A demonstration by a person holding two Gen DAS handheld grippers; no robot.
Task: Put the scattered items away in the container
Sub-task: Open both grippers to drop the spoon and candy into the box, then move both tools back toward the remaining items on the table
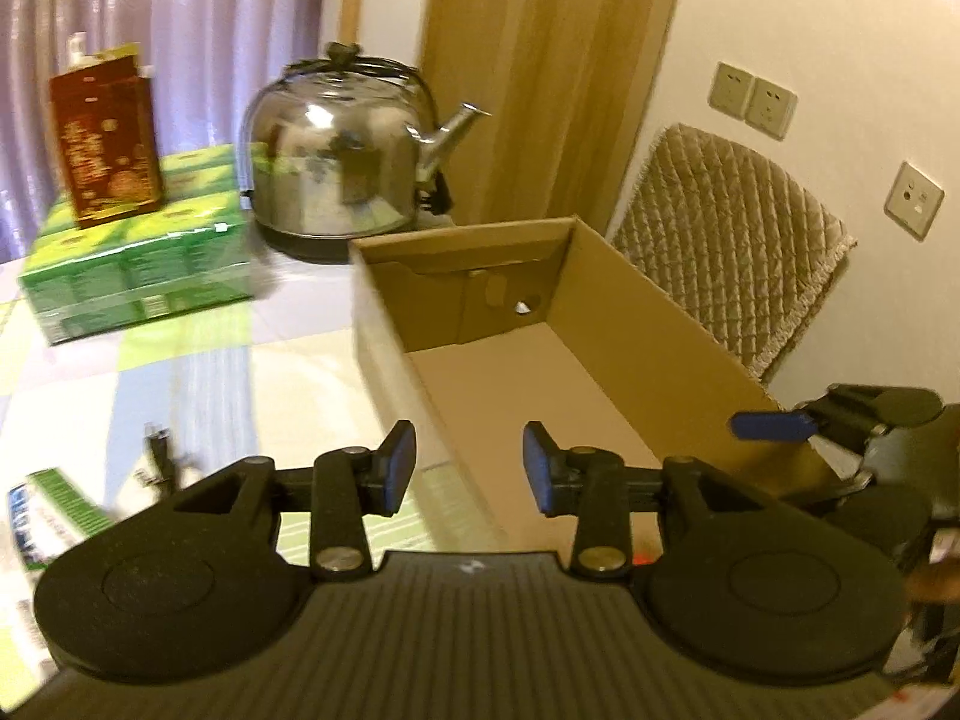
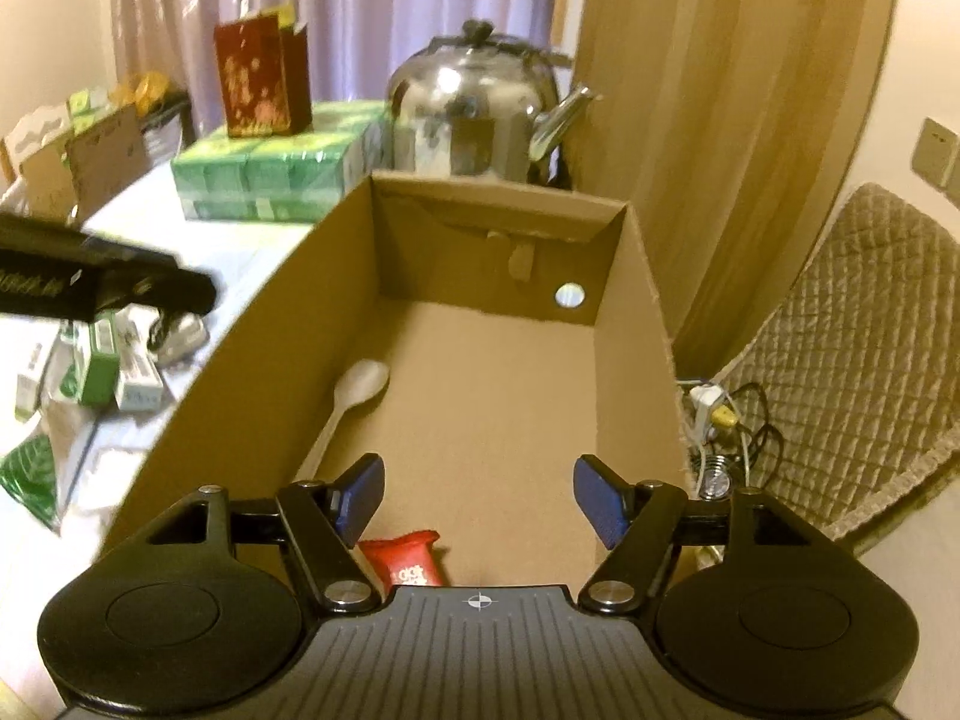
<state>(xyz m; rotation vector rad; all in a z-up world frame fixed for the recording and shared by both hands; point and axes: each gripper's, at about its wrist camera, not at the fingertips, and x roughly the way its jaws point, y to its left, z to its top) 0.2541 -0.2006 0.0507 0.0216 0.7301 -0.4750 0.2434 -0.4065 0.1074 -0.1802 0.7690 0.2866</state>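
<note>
The right tool (image 2: 478,501) is held above the near end of the cardboard box (image 2: 642,276), its pads spread apart and nothing between them; a red snack packet (image 2: 403,558) lies on the box floor directly beneath, so a release there is judged just made. A white spoon (image 2: 351,402) rests along the left inner wall, its bowl toward the far end; the box is otherwise bare, so the tidying is judged at an early stage. The left tool (image 1: 469,468) is likewise seen apart and empty, poised over the box's left wall and angled toward the desk (image 1: 288,372); that position suits a reach for what remains outside. Small green-and-white boxes (image 2: 102,369) and a dark clip-like item (image 1: 159,453), blurred, are still scattered left of the box, near its wall.
</note>
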